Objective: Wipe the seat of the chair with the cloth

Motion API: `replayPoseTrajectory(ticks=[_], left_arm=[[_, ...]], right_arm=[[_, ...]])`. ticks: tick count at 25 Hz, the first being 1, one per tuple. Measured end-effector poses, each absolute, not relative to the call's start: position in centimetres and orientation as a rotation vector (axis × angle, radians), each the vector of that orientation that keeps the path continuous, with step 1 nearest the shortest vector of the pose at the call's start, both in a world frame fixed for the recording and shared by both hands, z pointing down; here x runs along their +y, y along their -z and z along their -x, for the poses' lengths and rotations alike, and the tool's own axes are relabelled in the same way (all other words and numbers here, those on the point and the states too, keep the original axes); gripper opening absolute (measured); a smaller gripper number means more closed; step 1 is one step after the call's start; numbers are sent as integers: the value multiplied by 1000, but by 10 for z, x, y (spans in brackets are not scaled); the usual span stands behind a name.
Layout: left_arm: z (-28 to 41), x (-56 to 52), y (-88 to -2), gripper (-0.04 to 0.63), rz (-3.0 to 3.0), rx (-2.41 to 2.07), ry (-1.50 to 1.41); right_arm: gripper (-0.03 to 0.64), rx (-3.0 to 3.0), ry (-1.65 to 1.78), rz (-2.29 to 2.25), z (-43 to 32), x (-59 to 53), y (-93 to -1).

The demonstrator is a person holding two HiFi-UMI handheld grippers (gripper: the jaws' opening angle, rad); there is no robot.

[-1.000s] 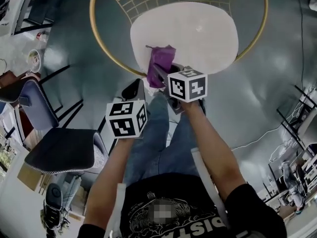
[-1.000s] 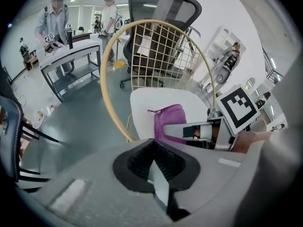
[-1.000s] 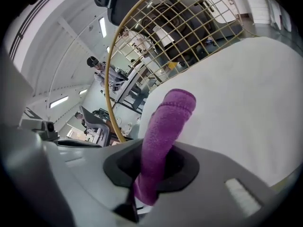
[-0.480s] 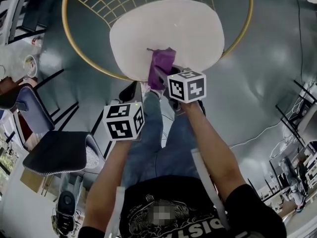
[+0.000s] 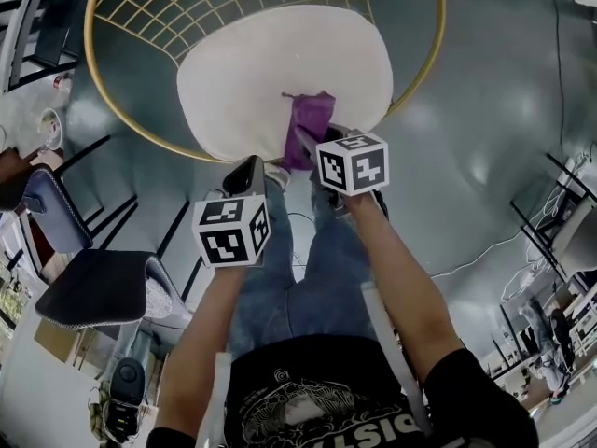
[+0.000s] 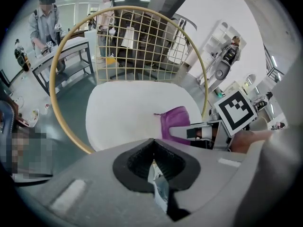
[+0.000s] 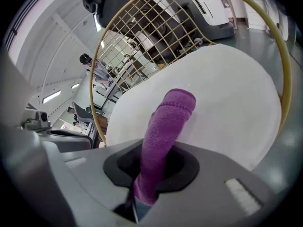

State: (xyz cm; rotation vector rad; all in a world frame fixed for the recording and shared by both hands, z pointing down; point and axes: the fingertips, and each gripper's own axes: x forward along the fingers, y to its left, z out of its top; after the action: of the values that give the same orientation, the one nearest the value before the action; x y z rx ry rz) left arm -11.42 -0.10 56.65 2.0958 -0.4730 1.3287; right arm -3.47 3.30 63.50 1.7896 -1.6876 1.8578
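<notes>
**Right tongs clamp the purple cloth on the chair seat; left tongs closed and empty**

Your right gripper [image 5: 306, 144] has its jaws pressed together on the purple cloth [image 5: 309, 121]. In the right gripper view the cloth [image 7: 165, 126] comes up out of the jaws as a bunched strip. Its far end lies on the white seat [image 7: 227, 103].

In the head view the cloth sits on the near part of the seat [image 5: 270, 73], right of its middle and close to the front edge. The right gripper is just over that edge.

Your left gripper [image 5: 244, 177] is held off the seat, near its front rim and to the left of the right gripper. In the left gripper view the left gripper [image 6: 154, 164] shows its jaws together with nothing between them. That view also shows the cloth [image 6: 174, 123] and the right gripper [image 6: 201, 133] at the right side of the seat [image 6: 128, 112].

The seat sits inside a gold ring frame [image 5: 91, 82]. A gold wire-grid back [image 6: 142, 41] stands behind it.

A dark office chair [image 5: 93, 287] stands well apart at lower left on the grey floor [image 5: 485, 110]. A person [image 6: 45, 18] stands at a desk in the background.
</notes>
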Motion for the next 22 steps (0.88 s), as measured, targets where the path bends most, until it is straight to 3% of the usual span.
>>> replayPoseTrajectory(ticks=[22], left_arm=[[20,27,-552,-3,-2149,-452,-1304]], right_arm=[[61,-1597,-1680,-1793,-94,93,-620]])
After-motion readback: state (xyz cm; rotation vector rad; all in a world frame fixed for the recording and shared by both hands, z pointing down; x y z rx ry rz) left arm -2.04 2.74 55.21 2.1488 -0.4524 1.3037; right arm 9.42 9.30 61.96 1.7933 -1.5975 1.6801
